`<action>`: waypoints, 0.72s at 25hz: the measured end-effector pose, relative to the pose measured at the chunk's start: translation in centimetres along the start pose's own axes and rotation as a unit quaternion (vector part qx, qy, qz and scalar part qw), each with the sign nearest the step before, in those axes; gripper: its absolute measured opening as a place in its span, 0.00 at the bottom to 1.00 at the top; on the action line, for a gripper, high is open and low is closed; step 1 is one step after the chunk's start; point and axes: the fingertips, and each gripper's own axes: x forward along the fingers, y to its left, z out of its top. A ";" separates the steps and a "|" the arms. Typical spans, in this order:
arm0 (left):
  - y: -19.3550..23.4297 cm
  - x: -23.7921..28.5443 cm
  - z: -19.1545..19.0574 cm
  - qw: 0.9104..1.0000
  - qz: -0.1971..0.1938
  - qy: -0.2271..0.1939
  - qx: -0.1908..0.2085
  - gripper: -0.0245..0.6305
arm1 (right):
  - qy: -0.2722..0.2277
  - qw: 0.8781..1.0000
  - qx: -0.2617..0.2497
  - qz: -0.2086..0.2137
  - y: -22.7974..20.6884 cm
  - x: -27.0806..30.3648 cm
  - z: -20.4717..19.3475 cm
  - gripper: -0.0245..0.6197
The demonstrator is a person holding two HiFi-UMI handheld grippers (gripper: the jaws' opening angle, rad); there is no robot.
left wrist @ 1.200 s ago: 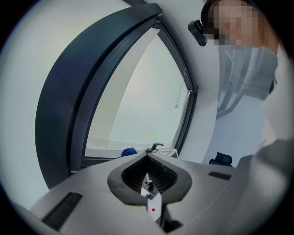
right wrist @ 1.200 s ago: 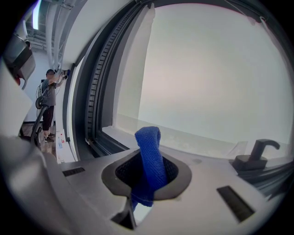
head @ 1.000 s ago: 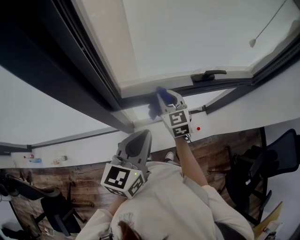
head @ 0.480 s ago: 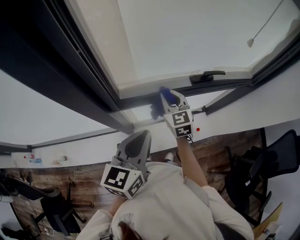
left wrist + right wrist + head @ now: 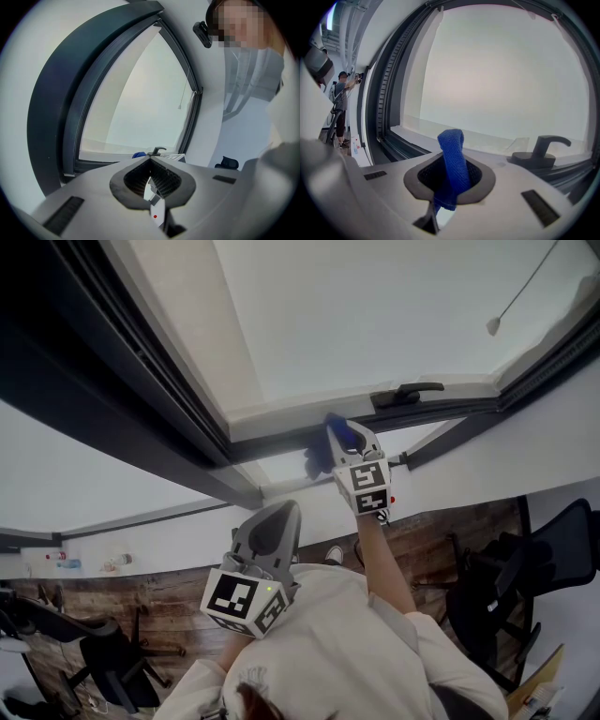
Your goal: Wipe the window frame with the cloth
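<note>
Dark window frame point(image 5: 178, 442) runs diagonally across the left side, with the white wall point(image 5: 84, 484) beneath it. Left tool point(image 5: 281, 514) is held low, near the person's chest and well apart from the frame. Its jaw tips meet and nothing is gripped between them. The marker cube point(image 5: 246, 600) sits at its base.

Right tool point(image 5: 339, 432) is raised on an outstretched arm to the lower frame bar point(image 5: 281, 439), and its jaws are clamped on the blue cloth point(image 5: 451, 157). A folded end of the cloth sticks up past the jaw tips and a short tail hangs out below them. In the head view the cloth lies over the lower bar, just left of the black window handle point(image 5: 405, 392). Whether it actually presses on the bar, cannot tell.

Pale glass pane point(image 5: 375, 315) fills the top. A cord pull point(image 5: 493, 326) hangs at upper right. Black office chair point(image 5: 553, 554) stands on the wood floor point(image 5: 169, 610) at far right.
</note>
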 end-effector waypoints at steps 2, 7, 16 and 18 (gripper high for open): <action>-0.3 0.3 0.0 1.000 -0.001 0.000 -0.001 0.04 | 0.001 1.000 0.001 -0.003 -0.7 -0.1 -0.2 0.12; -1.0 0.9 -0.1 1.000 0.000 -0.001 -0.001 0.04 | 0.004 1.000 0.006 -0.013 -2.4 -0.8 -0.7 0.12; -1.9 1.5 -0.2 1.000 0.013 -0.002 0.000 0.04 | 0.004 0.999 0.020 -0.033 -5.9 -1.9 -1.5 0.12; -2.1 1.7 -0.2 1.000 0.015 -0.002 0.001 0.04 | 0.002 0.999 0.024 -0.032 -6.5 -2.0 -1.7 0.12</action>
